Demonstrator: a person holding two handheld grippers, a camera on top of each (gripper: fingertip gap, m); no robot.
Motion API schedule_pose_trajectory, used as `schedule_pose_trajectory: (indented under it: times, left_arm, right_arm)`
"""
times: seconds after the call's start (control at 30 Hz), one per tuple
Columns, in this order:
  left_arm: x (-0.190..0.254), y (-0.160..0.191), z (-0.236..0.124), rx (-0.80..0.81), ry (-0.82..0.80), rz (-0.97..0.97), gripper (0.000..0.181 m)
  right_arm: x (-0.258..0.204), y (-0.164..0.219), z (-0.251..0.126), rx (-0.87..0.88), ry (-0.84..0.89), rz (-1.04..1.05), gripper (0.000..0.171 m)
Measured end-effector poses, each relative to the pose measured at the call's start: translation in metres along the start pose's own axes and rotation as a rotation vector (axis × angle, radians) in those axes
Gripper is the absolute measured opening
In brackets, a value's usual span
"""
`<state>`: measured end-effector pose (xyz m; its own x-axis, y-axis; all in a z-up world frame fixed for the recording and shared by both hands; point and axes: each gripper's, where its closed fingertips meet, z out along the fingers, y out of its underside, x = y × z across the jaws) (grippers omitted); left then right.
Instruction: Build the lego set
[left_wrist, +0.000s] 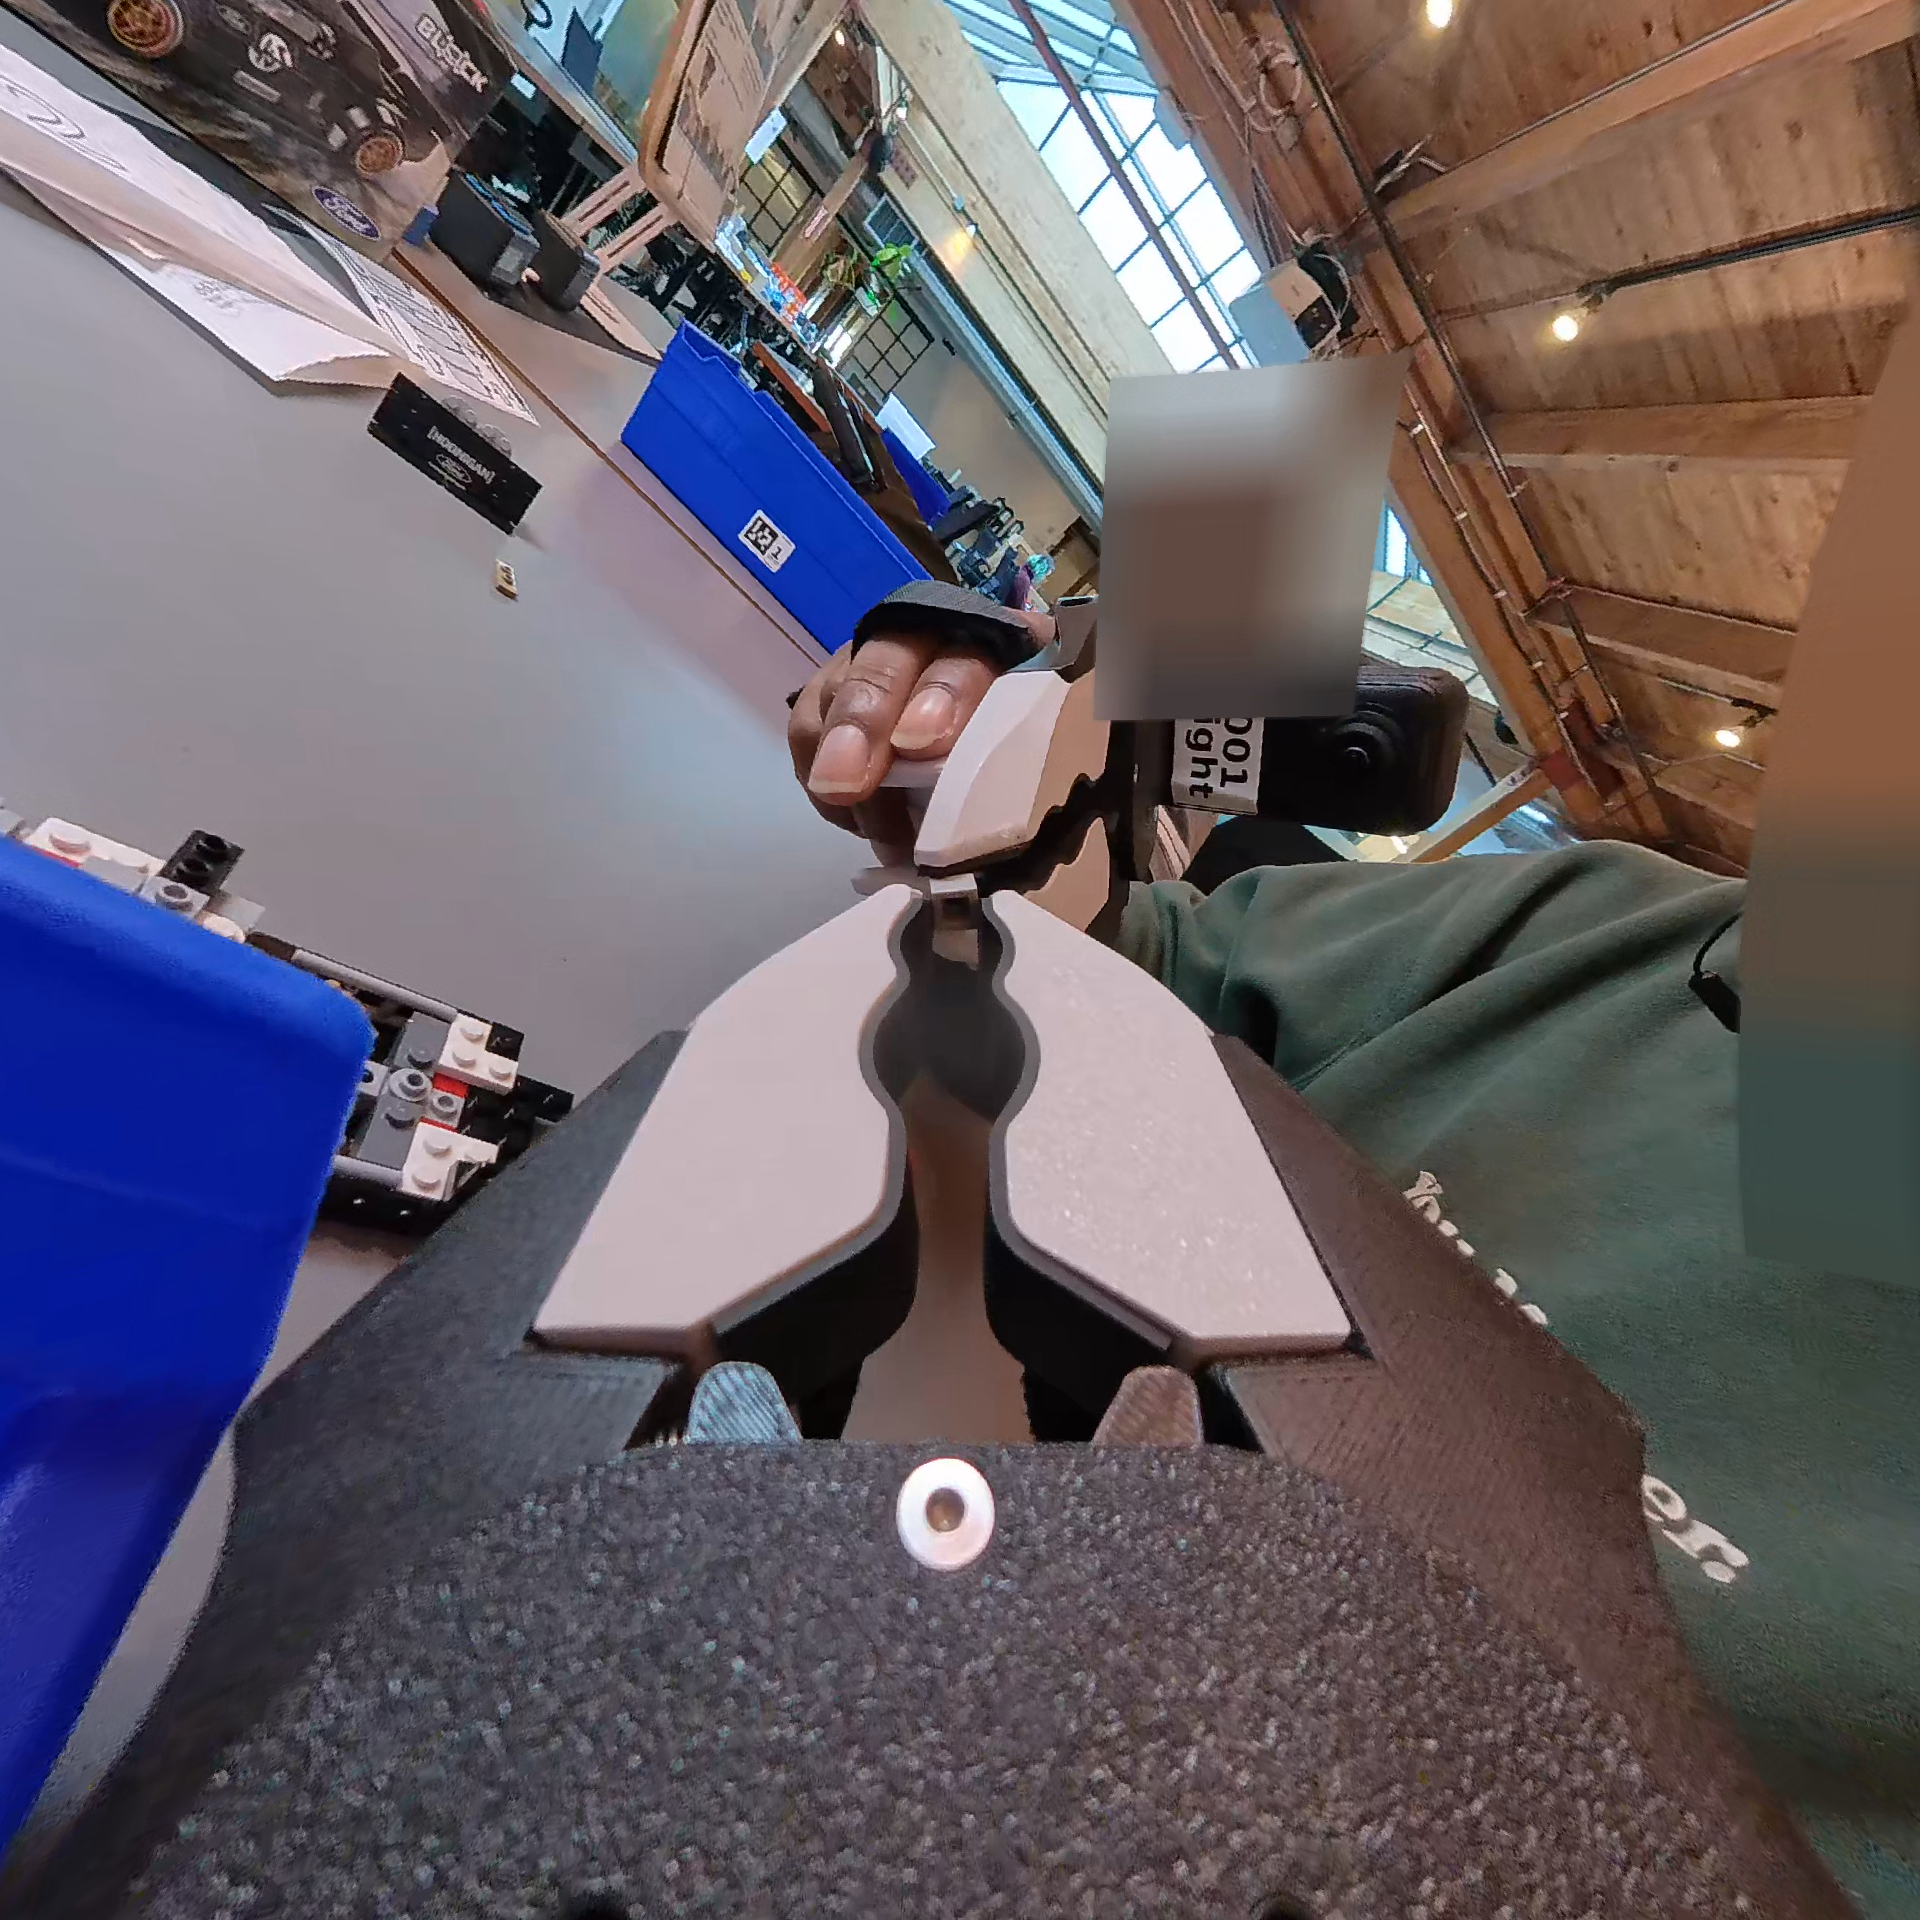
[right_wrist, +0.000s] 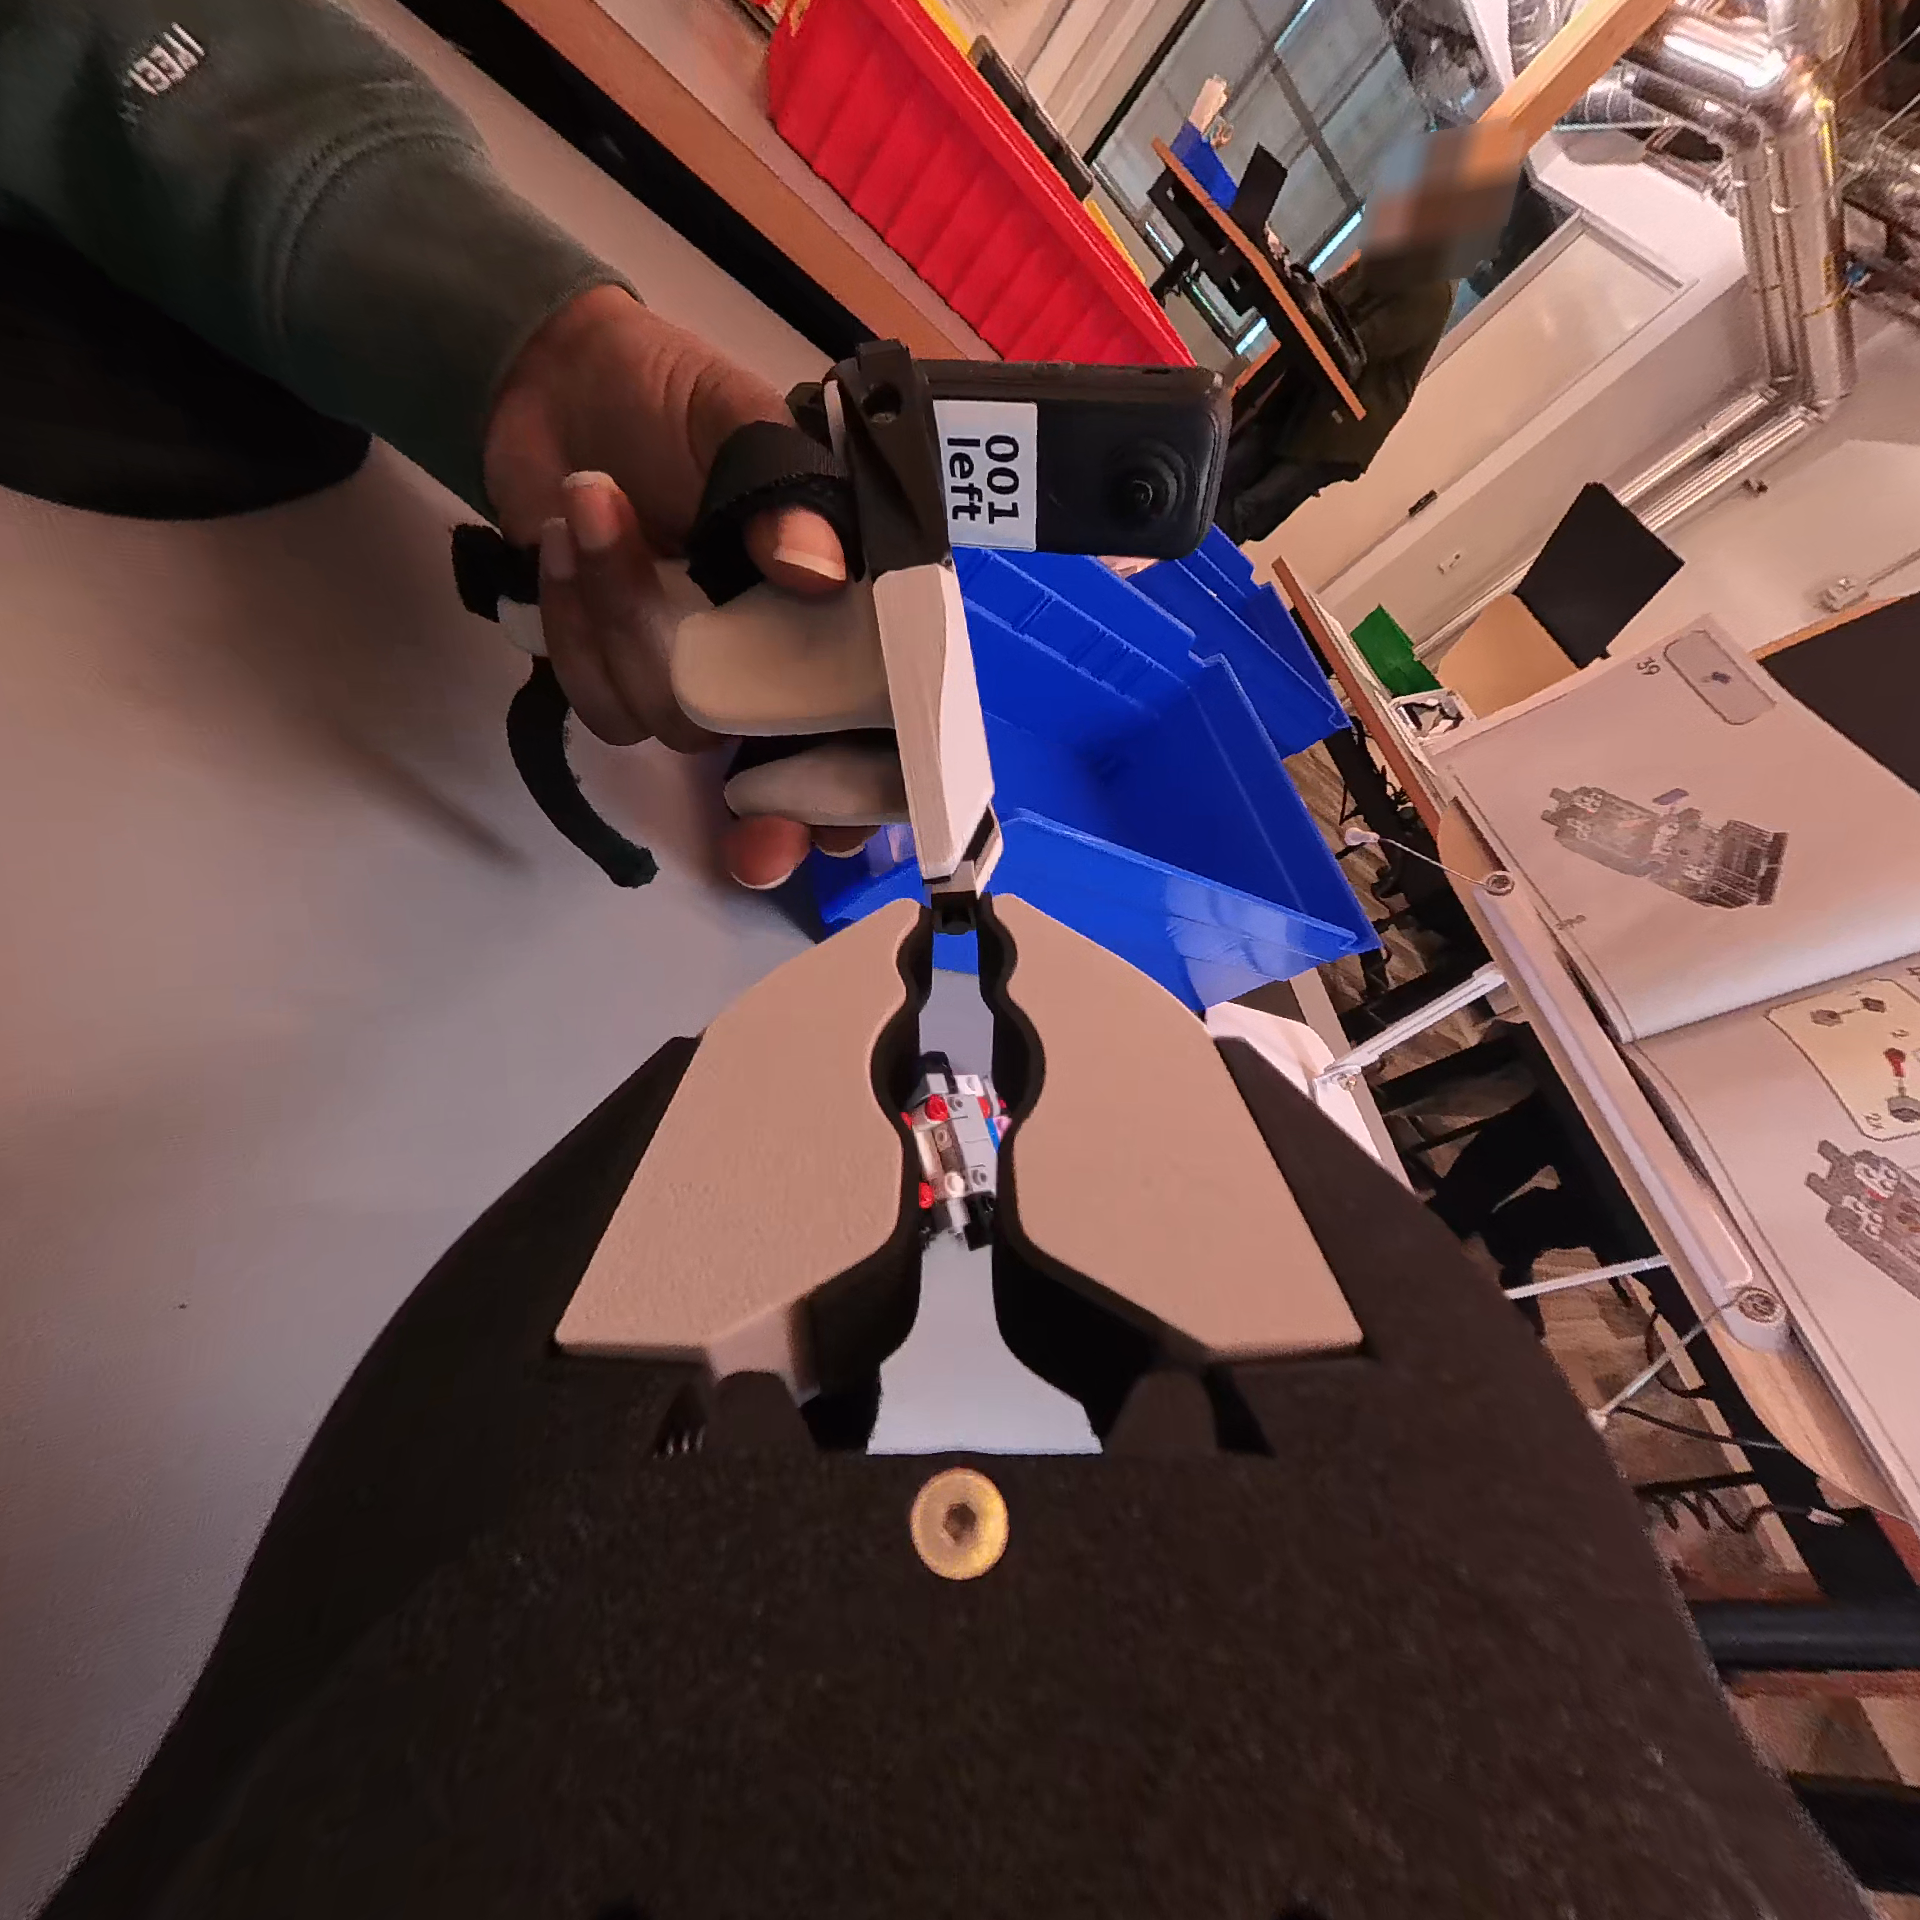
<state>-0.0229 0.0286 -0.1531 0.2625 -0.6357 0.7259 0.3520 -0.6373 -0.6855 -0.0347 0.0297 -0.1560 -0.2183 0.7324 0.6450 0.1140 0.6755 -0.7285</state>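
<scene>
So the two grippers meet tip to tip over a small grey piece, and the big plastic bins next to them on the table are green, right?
Not quite. The left gripper and right gripper do meet tip to tip over a small grey piece, but the bins beside them are blue, not green; the right wrist view shows this.

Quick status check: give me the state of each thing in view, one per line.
left gripper: shut on small grey piece
small grey piece: pinched between both grippers' tips, off the table
right gripper: shut on the same piece
brick model: part-built, on the table
instruction booklet: open
blue bin: tipped
</scene>
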Motion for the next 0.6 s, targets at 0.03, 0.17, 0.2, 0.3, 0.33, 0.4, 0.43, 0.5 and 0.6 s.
schedule_pose_trajectory:
  times: [0.03,0.17,0.2,0.3,0.33,0.4,0.43,0.5,0.6]
  left_arm:
    - [0.000,0.000,0.000,0.006,-0.005,0.007,0.008]
    - [-0.001,0.002,0.001,-0.008,-0.015,0.015,0.008]
    - [-0.002,0.002,0.000,-0.015,-0.019,0.020,0.008]
    - [-0.002,0.001,-0.001,-0.031,-0.033,0.028,0.009]
    - [0.000,0.001,-0.001,-0.037,-0.026,0.034,0.009]
    - [0.002,0.002,-0.001,-0.056,-0.040,0.095,0.009]
    - [0.003,0.003,-0.001,-0.073,-0.058,0.142,0.009]
    - [0.003,0.005,-0.001,-0.102,-0.101,0.250,0.010]
    - [0.007,0.006,0.000,-0.120,-0.124,0.350,0.010]
  right_arm:
    - [0.000,0.000,0.000,-0.001,0.004,-0.005,0.008]
    - [-0.002,0.000,0.002,-0.020,0.006,-0.029,0.008]
    - [-0.002,0.000,0.002,-0.027,0.004,-0.030,0.008]
    - [-0.001,-0.001,0.003,-0.043,-0.011,0.038,0.008]
    - [-0.001,-0.002,0.002,-0.042,-0.036,0.101,0.008]
    - [-0.002,-0.004,0.001,-0.026,-0.101,0.226,0.008]
    - [-0.003,-0.004,0.000,-0.012,-0.131,0.279,0.008]
    - [-0.005,-0.006,-0.001,0.026,-0.179,0.356,0.008]
    - [-0.005,-0.010,-0.004,0.067,-0.230,0.416,0.007]
